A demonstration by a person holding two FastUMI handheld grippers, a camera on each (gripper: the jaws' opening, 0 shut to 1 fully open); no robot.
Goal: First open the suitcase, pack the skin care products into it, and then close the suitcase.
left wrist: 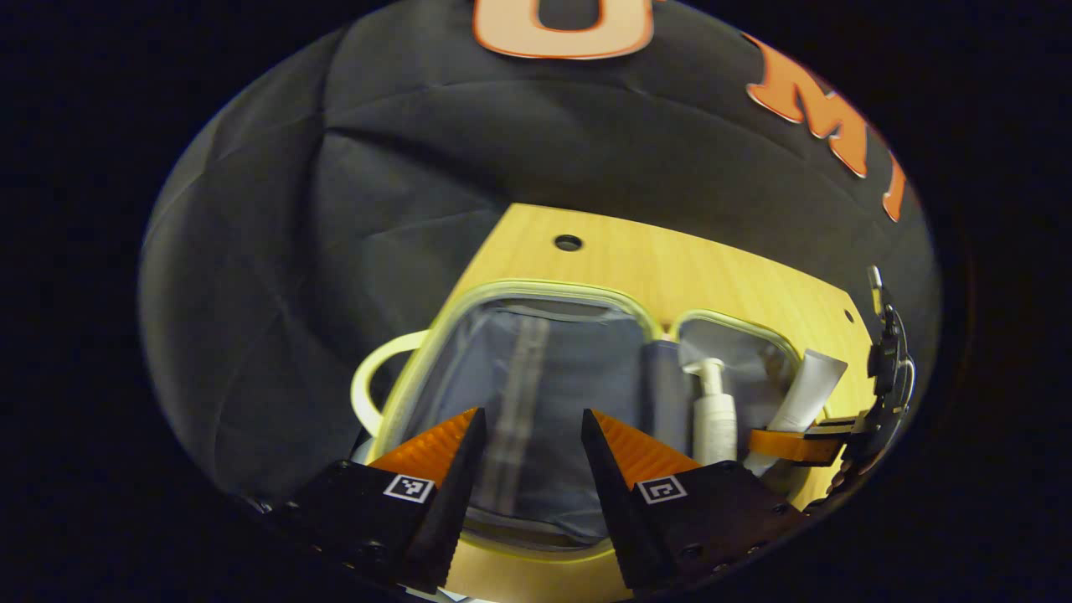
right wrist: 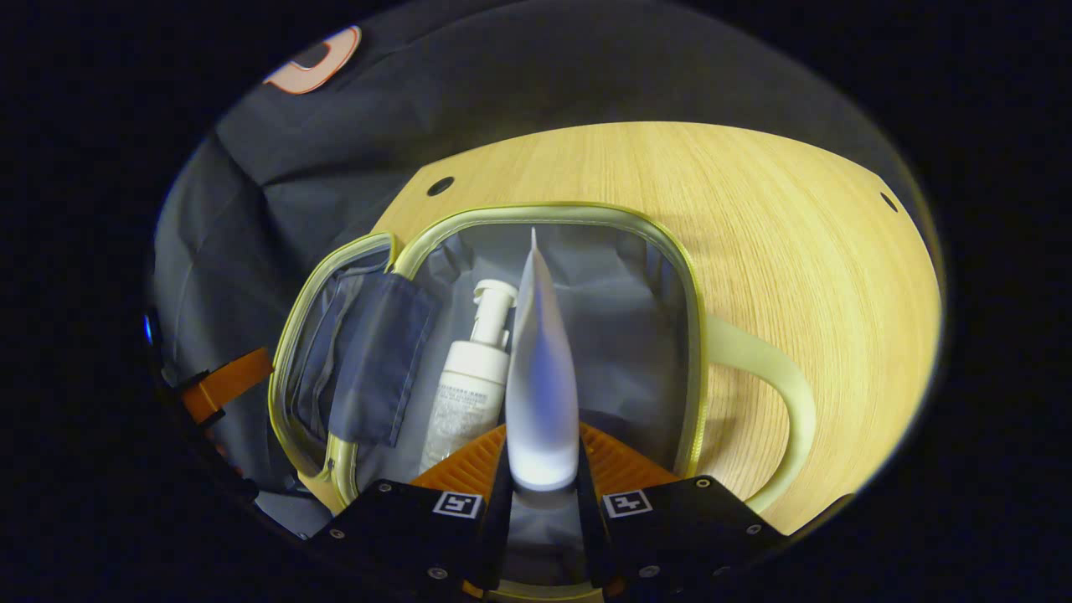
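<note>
Two fingers (right wrist: pixel 501 469) pinch tube (right wrist: pixel 540 368), seemingly above suitcase (right wrist: pixel 695 335).

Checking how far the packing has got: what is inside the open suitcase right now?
A white pump bottle lies on the grey lining of the suitcase. The right gripper holds a white tube over it, hiding the lining beneath.

both views close above, sharing open suitcase (left wrist: pixel 536 402) (right wrist: pixel 620 276)
</note>
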